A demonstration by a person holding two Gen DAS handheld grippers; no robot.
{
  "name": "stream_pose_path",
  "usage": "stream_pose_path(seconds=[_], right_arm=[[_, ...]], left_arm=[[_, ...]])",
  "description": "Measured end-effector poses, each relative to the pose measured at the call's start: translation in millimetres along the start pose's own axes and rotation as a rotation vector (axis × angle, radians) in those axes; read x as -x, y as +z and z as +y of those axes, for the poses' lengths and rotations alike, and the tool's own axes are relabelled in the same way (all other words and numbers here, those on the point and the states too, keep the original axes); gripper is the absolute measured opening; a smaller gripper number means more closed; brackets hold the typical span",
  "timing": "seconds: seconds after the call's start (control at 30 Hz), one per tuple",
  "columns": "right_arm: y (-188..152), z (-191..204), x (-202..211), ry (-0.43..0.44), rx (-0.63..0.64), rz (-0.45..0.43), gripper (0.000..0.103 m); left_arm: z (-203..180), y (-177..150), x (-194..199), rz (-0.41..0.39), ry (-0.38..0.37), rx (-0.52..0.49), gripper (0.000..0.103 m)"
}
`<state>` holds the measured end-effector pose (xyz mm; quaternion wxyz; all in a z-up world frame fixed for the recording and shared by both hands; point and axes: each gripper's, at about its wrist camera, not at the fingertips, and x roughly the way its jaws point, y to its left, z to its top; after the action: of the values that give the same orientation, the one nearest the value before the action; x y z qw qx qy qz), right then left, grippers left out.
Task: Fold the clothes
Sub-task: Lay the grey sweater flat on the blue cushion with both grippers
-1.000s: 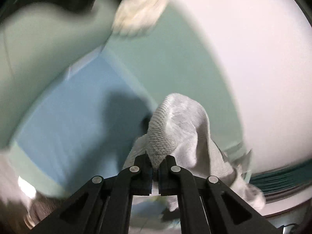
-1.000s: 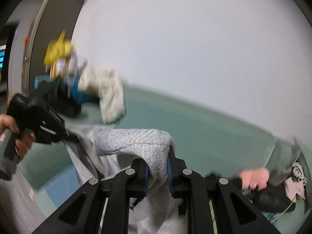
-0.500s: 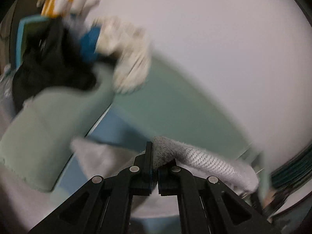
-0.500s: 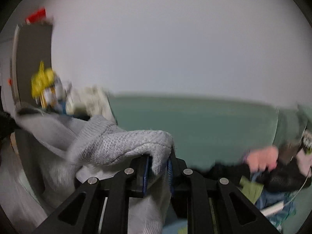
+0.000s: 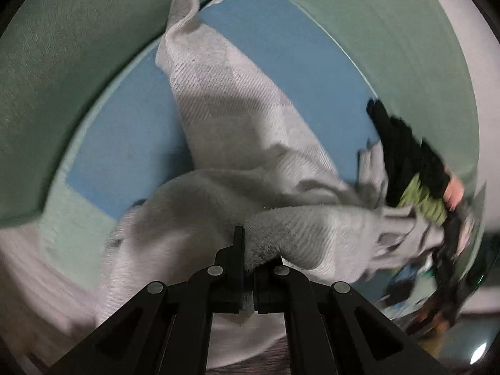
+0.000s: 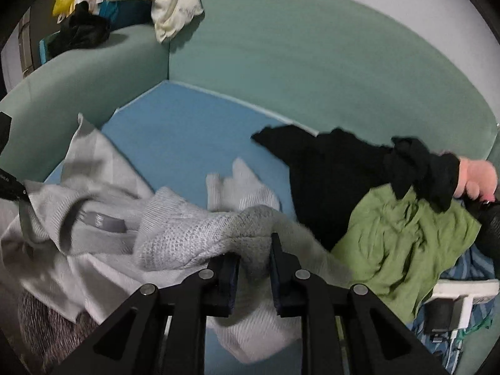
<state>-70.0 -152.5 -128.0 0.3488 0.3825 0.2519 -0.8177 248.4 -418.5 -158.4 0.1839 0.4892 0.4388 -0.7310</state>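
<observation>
The grey knit sweater (image 5: 237, 131) lies on the blue seat cushion (image 5: 125, 131) of the green sofa (image 5: 62, 62), its long axis running from the front edge back toward the corner where the armrest meets the backrest; one sleeve tip curls up near that corner. In the right wrist view its bulk (image 6: 93, 212) is heaped at the cushion's front left.

The left gripper (image 5: 248, 268) has its fingers nearly closed, pinching a thick fold of the sweater at the front edge. The right gripper (image 6: 254, 265) has its fingers a moderate gap apart; a knit fold drapes over and between them, though whether they clamp it is unclear.

A black garment (image 6: 337, 168) and a green garment (image 6: 403, 237) lie at the cushion's right side, where a person's hand (image 6: 476, 176) in a black sleeve reaches. More clothes (image 6: 168, 3) sit piled on the armrest top.
</observation>
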Motion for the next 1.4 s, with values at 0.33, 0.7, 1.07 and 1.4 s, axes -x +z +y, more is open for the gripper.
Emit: stream_pose_path(seconds=[0.33, 0.7, 1.07, 1.4], right_arm=[[-40.7, 18.7, 55.5, -0.015, 0.094, -0.074, 0.021], [-134.5, 33.1, -0.2, 0.049, 0.002, 0.188, 0.03], [-127.9, 61.4, 26.3, -0.084, 0.145, 0.027, 0.064], [-125.1, 72.5, 41.9, -0.121, 0.217, -0.052, 0.066]], left_arm=[[-20.0, -26.6, 59.5, -0.12, 0.007, -0.175, 0.003], [3.9, -63.3, 10.5, 0.016, 0.016, -0.117, 0.003], [9.7, -65.1, 5.7, 0.021, -0.02, -0.057, 0.003], [3.2, -71.3, 11.3, 0.004, -0.066, -0.045, 0.02]])
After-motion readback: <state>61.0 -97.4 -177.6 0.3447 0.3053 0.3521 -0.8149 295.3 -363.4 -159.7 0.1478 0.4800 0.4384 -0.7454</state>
